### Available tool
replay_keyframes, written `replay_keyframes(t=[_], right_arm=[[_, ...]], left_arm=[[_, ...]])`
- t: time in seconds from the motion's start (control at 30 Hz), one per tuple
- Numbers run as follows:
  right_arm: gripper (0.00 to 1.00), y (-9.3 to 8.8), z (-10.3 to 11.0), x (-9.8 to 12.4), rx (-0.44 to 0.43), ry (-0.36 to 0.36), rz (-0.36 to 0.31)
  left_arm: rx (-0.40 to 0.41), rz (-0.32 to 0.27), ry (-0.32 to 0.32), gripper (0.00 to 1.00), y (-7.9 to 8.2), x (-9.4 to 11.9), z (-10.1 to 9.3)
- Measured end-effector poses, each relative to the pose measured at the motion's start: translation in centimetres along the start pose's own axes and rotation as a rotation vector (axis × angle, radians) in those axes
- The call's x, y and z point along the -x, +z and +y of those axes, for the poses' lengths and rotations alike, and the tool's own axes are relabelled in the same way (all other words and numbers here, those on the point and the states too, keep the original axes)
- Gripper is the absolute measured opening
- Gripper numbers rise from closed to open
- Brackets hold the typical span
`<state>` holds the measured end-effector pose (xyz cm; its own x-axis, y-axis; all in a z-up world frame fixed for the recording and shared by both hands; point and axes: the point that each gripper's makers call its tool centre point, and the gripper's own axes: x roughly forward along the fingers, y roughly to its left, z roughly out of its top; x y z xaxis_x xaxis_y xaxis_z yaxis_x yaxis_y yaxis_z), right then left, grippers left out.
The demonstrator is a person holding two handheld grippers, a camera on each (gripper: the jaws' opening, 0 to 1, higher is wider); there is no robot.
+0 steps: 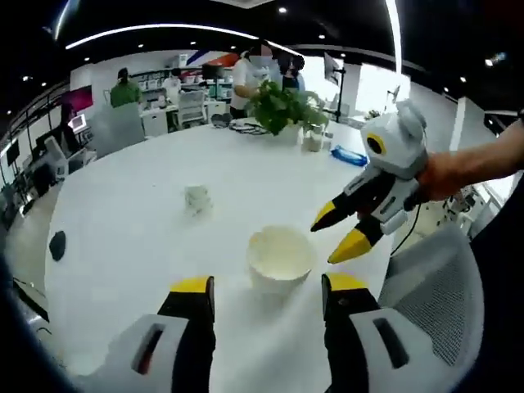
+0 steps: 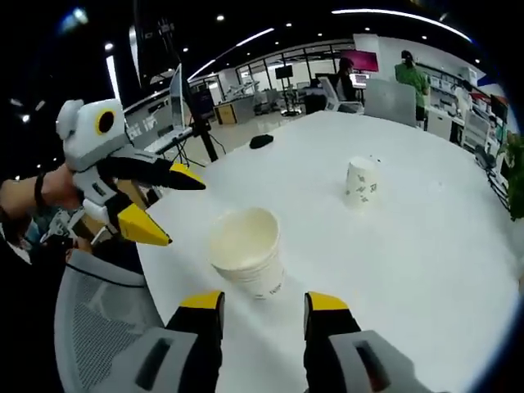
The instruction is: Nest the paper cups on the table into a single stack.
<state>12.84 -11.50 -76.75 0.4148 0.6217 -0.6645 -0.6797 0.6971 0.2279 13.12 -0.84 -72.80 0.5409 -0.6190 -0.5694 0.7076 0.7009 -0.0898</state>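
Left gripper view: both grippers, left gripper (image 1: 268,288) and right gripper (image 1: 337,235), open, empty, flanking upright cup (image 1: 280,258) on tabletop (image 1: 123,221); inverted cup (image 1: 197,199) farther off.

Matt paper, glossy tabletop, hard plastic

The near paper cup (image 1: 280,260) at 6 o'clock in the left gripper view is off-white matt paper with a smooth rolled rim; the far paper cup (image 2: 360,182), toward 1 o'clock in the right gripper view, looks like the same matt paper with a faint print. The tabletop (image 1: 131,213) is smooth white with a soft sheen that catches the ceiling lights. The left gripper (image 1: 268,295) and right gripper (image 2: 263,311) have smooth grey plastic bodies and fingers (image 1: 193,288) capped in yellow. The chair back (image 2: 98,319) at 8 o'clock is grey woven mesh.
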Motion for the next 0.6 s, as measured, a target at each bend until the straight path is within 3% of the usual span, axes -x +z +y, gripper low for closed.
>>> replay_keyframes(t=[0.27, 0.4, 0.6], right_arm=[[0.36, 1.2, 0.8, -0.3, -0.010, 0.010, 0.001], [0.35, 1.3, 0.6, -1.3, -0.020, 0.013, -0.006], [0.35, 1.9, 0.6, -1.9, -0.030, 0.017, -0.005]], left_arm=[[0.189, -0.060, 0.085, 0.57, -2.4, 1.5, 0.4], [0.173, -0.039, 0.110, 0.56, -3.9, 2.3, 0.4], [0.220, -0.044, 0.145, 0.55, -5.0, 3.2, 0.8]])
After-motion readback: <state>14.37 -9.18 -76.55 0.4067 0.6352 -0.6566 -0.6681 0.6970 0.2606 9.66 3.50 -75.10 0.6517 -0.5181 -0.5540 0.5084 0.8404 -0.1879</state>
